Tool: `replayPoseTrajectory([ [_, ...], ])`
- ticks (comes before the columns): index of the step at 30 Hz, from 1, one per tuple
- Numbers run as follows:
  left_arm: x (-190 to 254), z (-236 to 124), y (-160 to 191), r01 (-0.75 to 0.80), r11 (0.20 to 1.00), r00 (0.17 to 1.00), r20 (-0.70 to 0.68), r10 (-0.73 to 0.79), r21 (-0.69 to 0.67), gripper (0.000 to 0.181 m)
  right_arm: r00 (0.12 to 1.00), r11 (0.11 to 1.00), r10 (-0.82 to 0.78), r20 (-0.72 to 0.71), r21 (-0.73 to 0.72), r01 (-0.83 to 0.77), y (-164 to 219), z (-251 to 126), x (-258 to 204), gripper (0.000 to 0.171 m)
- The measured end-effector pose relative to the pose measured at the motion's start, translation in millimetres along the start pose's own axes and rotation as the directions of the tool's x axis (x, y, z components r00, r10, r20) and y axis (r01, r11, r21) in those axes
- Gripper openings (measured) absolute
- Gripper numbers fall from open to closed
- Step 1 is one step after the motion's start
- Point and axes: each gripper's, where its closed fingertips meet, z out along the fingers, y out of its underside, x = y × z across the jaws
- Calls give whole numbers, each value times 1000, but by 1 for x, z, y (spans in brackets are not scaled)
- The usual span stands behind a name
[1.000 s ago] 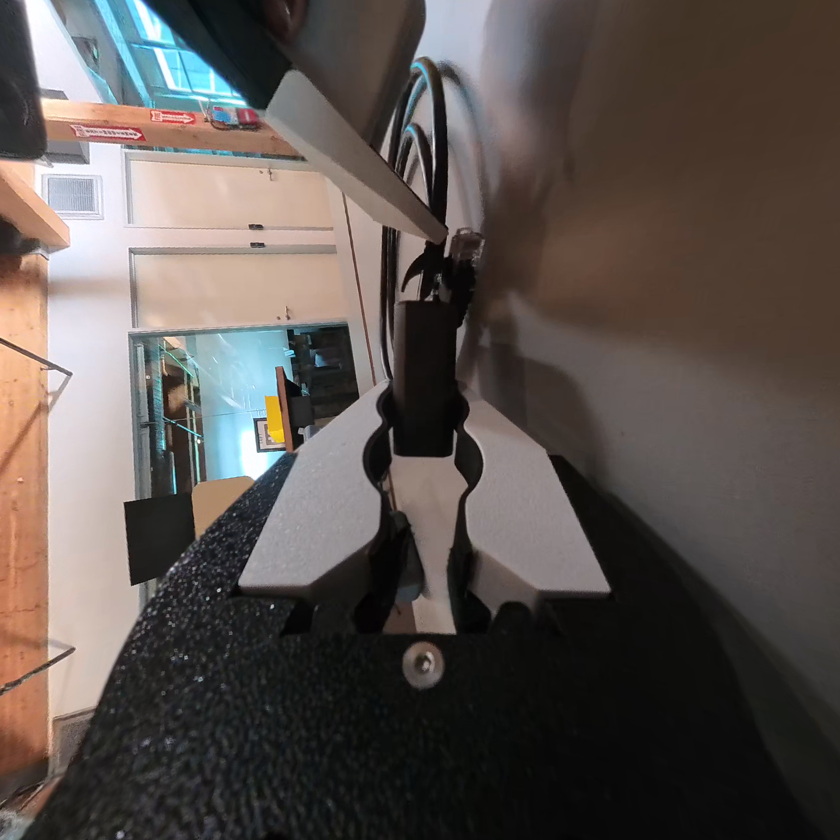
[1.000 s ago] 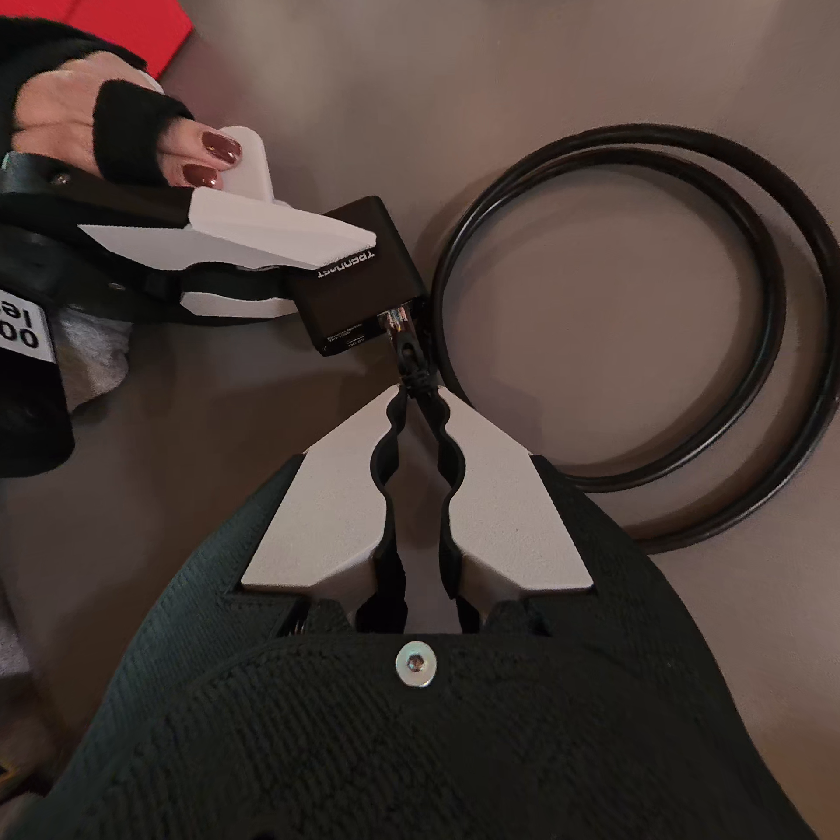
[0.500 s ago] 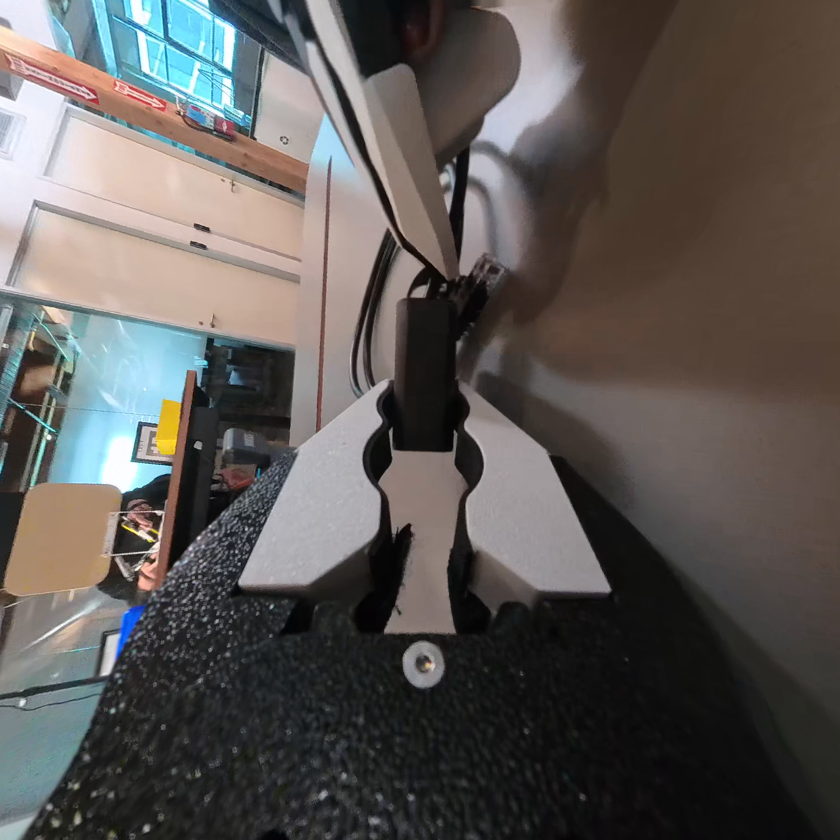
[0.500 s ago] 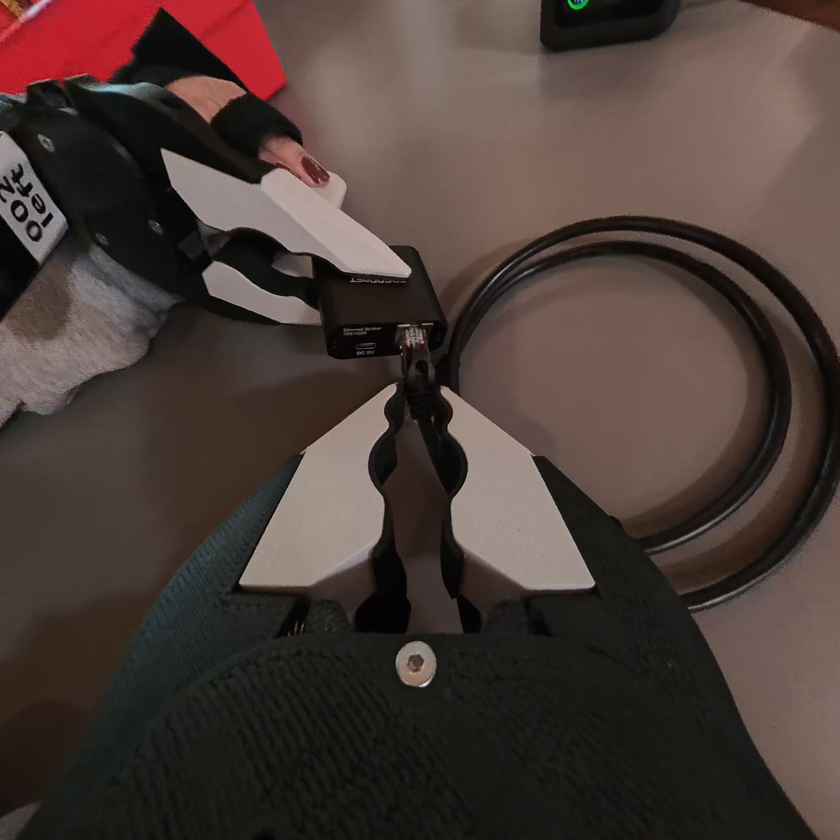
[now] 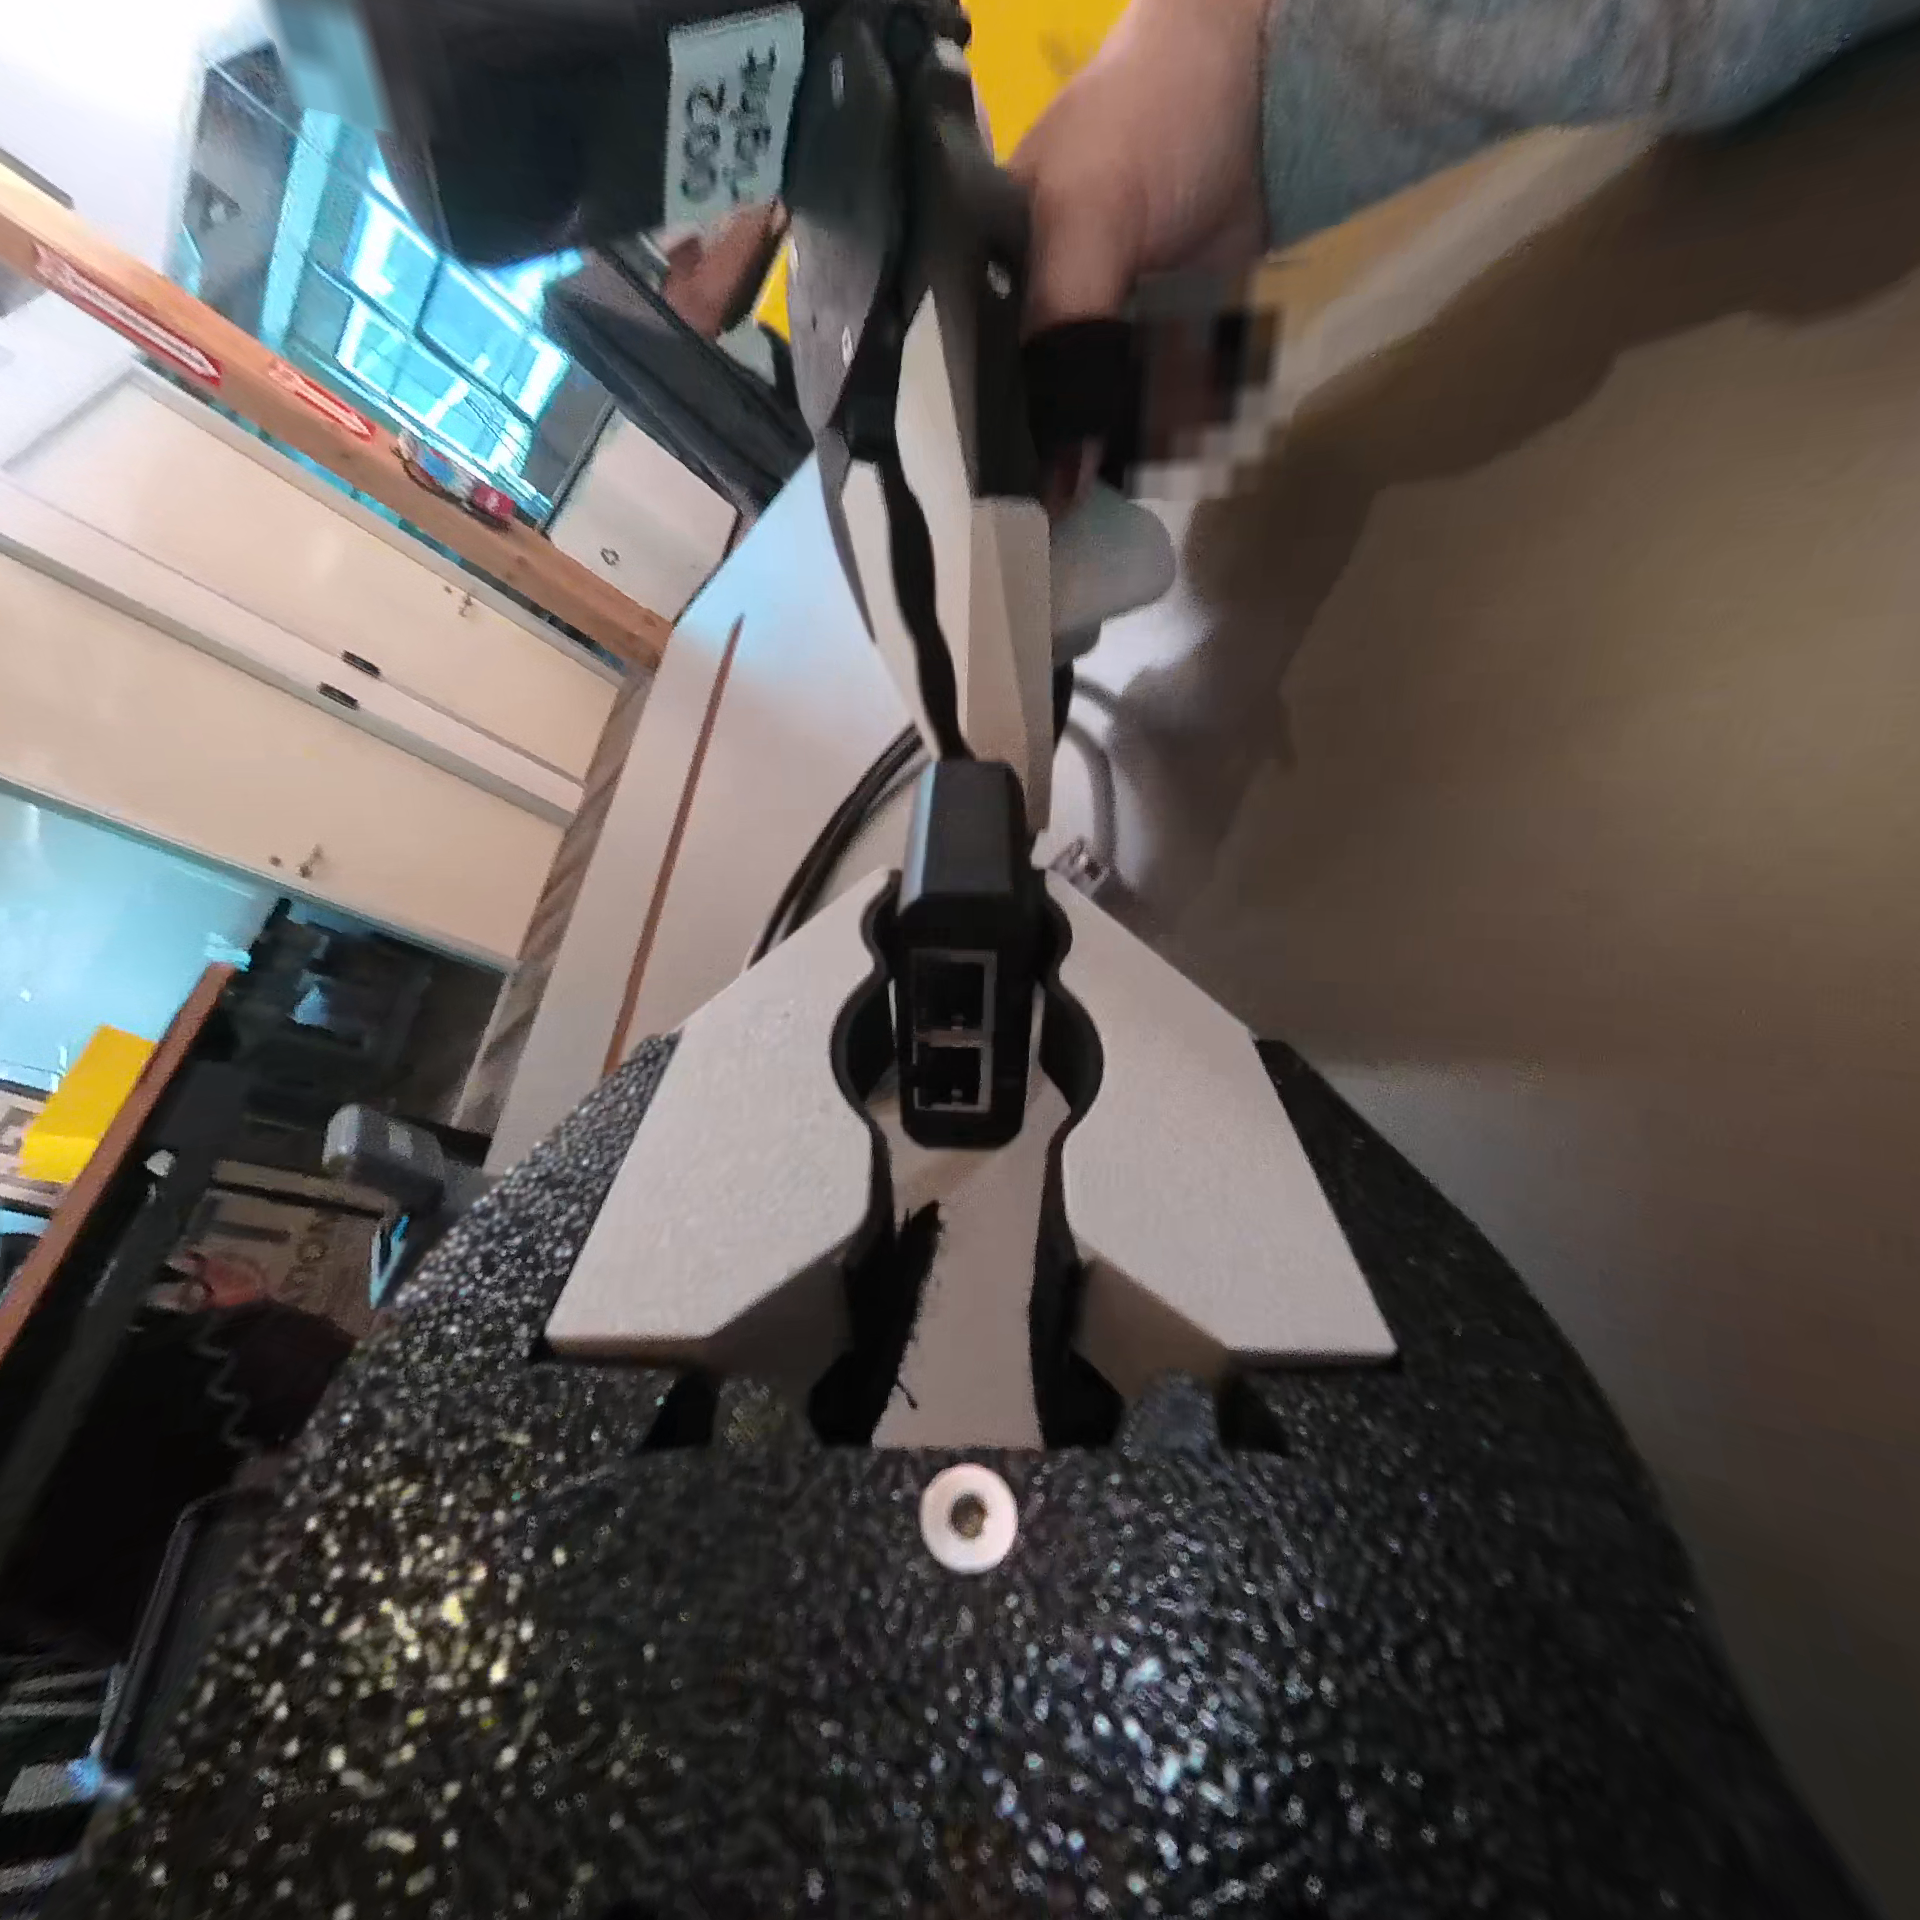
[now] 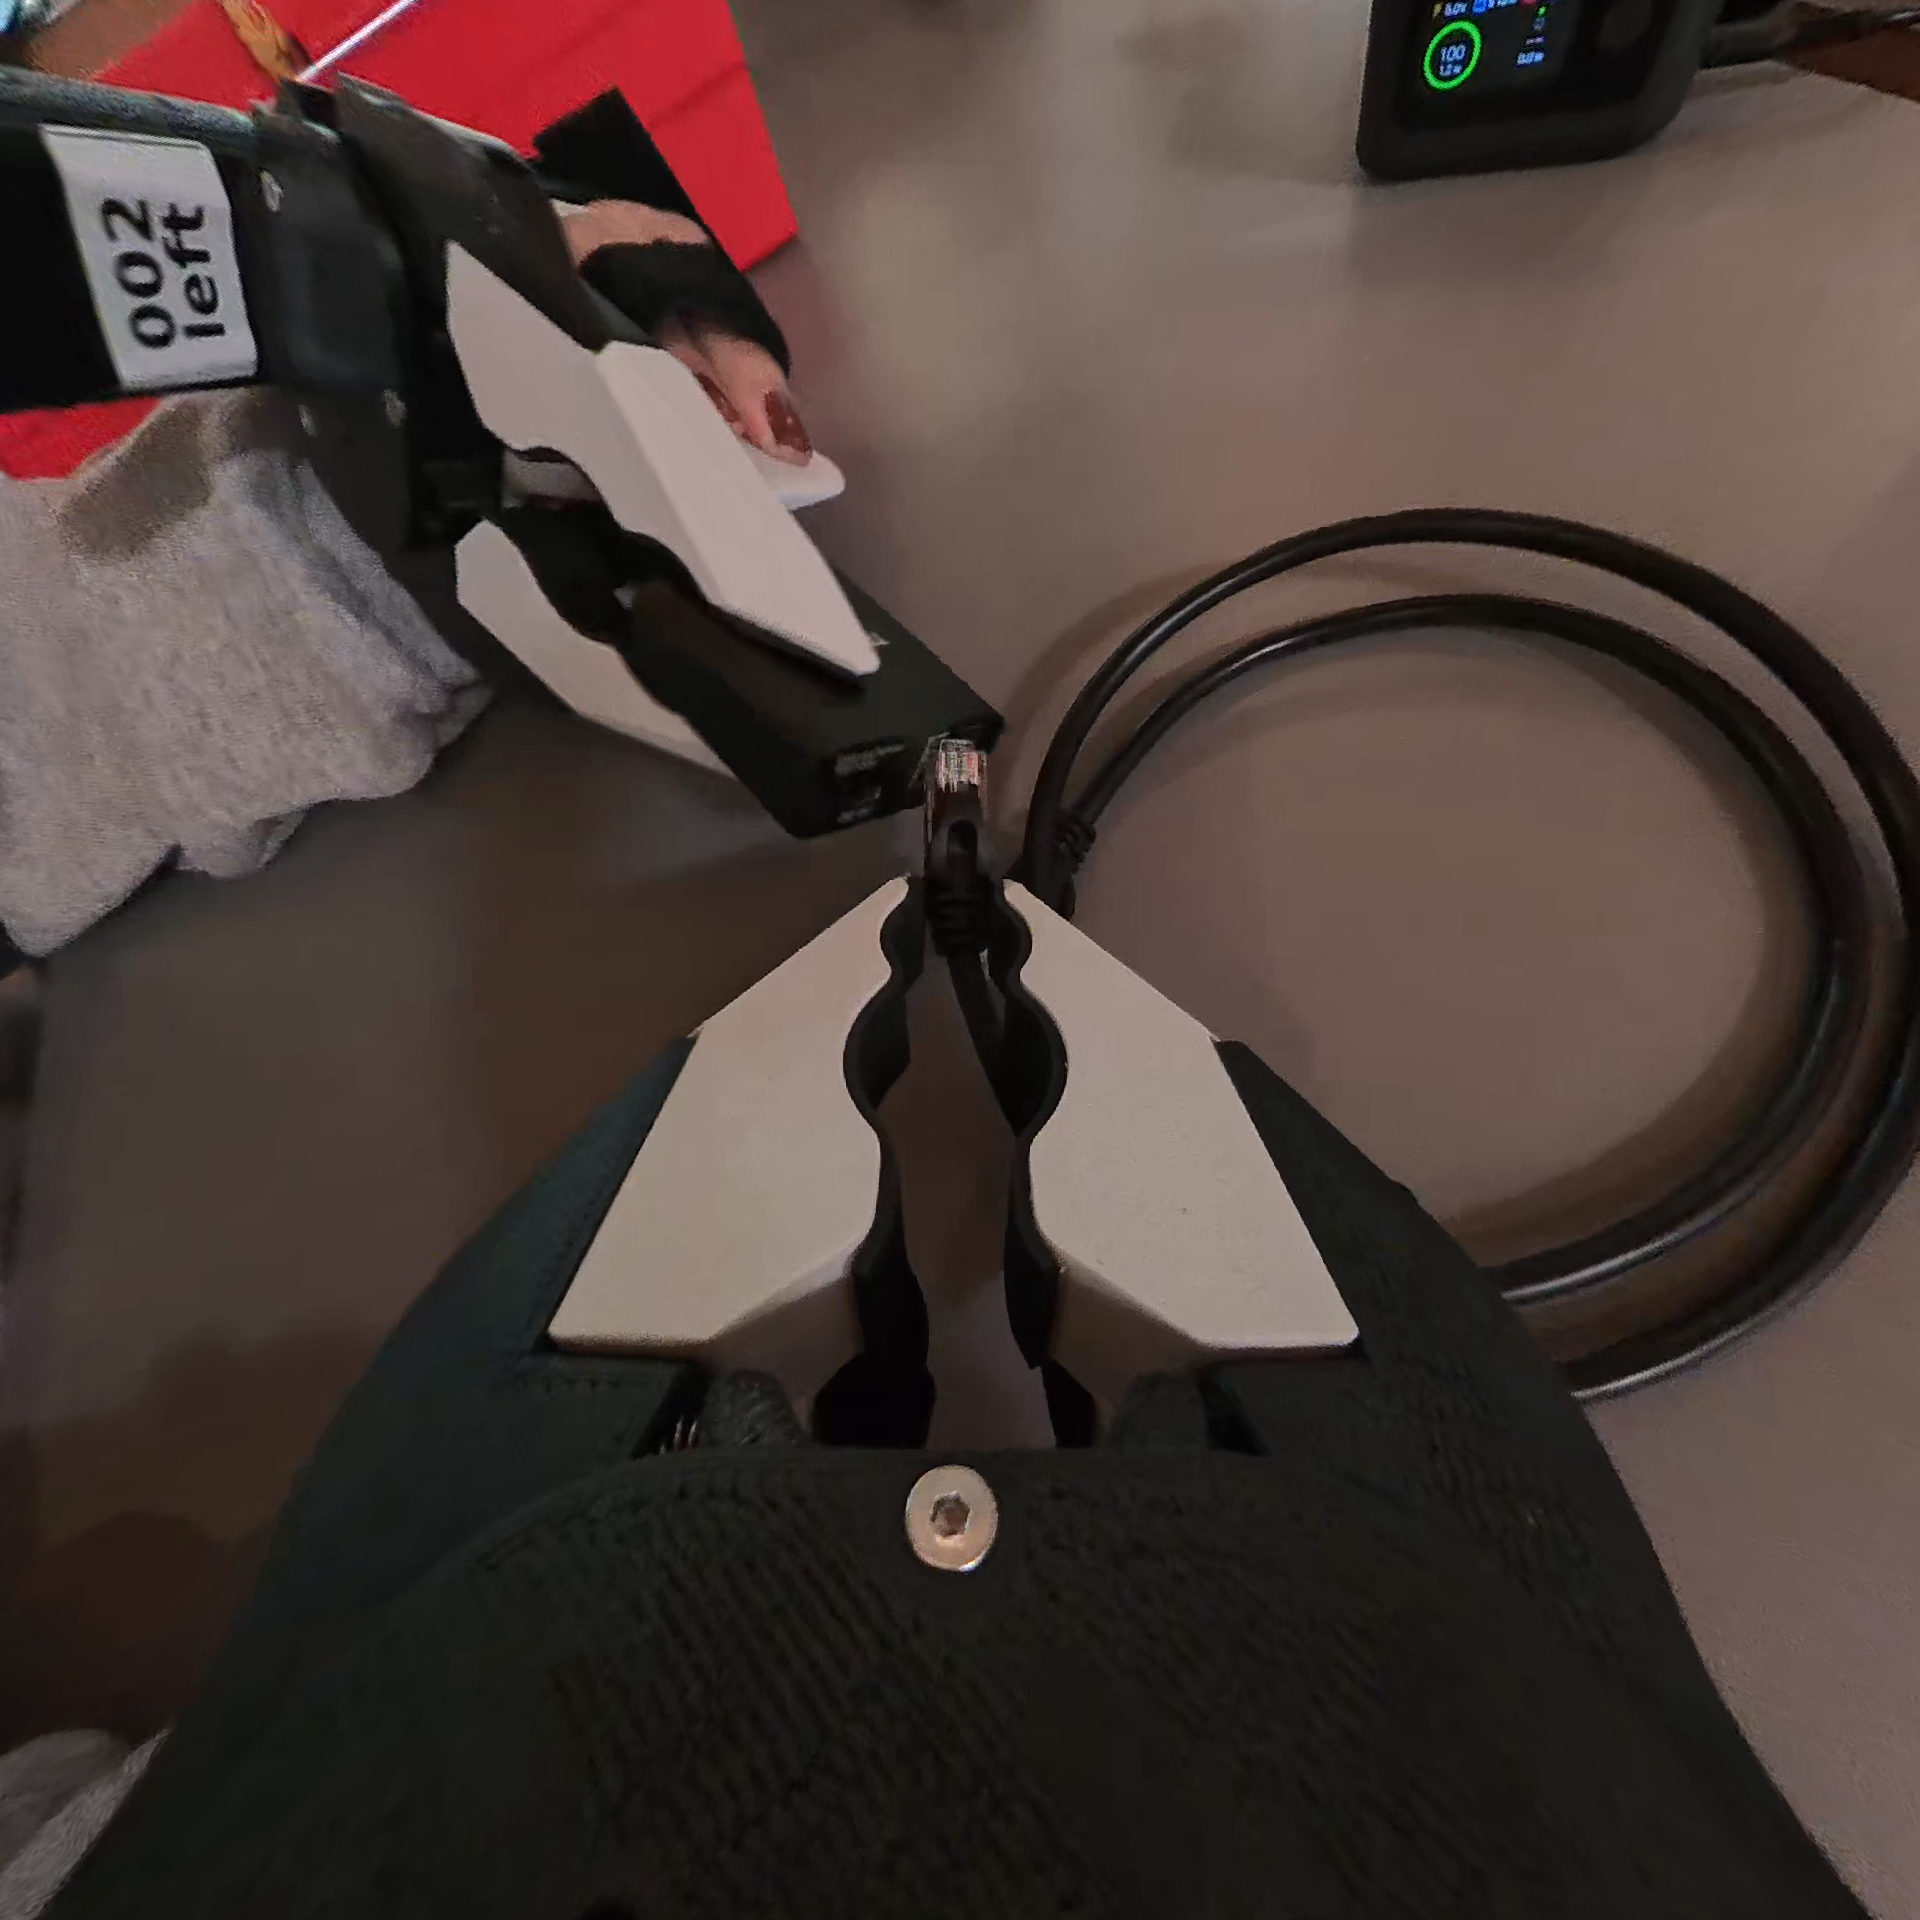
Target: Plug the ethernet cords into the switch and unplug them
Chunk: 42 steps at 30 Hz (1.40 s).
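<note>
Plug [image 6: 956,774] just before switch [image 6: 831,717]; coil [image 6: 1558,935] right (on table [image 6: 1247,364]).

Showing: two grippers [image 6: 961,894] [image 6: 665,582], one switch [image 6: 831,727], one coiled black cord [image 6: 1558,935], one display device [image 6: 1507,83].

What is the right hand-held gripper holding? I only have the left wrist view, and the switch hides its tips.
Observer: The right hand-held gripper is shut on a black cord, just behind its clear plug.
Reviewer: Is the plug in?
Observer: No. The whole plug shows, with its tip at the end face of the switch that the left hand-held gripper grips.
Reviewer: Where is the rest of the cord?
Observer: It lies coiled on the grey table, to the right of the switch.
</note>
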Motion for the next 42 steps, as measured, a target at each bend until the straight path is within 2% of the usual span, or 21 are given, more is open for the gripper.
replayPoseTrajectory([
  [4, 2, -6, 23, 23, 996, 999, -30, -26, -89, 21, 998, 1000, 23, 52, 5, -24, 2, 1, -6, 11],
  [11, 5, -3, 45, -10, 977, 999, -48, 0, -212, 25, 999, 997, 31, 25, -65, -29, 9, 10, -6, 11],
  [18, 6, 3, 42, -157, 961, 987, -55, 148, -229, 22, 997, 983, 20, -81, -178, -34, 14, 6, -5, 11],
  [28, 13, -2, 35, -205, 966, 975, -113, 189, -158, 22, 997, 971, 70, -19, -230, -73, 20, 7, -18, 10],
  [35, 14, -7, 36, -226, 956, 971, -125, 205, -185, 22, 995, 974, 95, -22, -204, -97, 14, 9, -18, 10],
  [42, 11, -11, 41, -178, 954, 982, -102, 157, -243, 22, 989, 974, 141, -45, -175, -146, 10, 13, -14, 10],
])
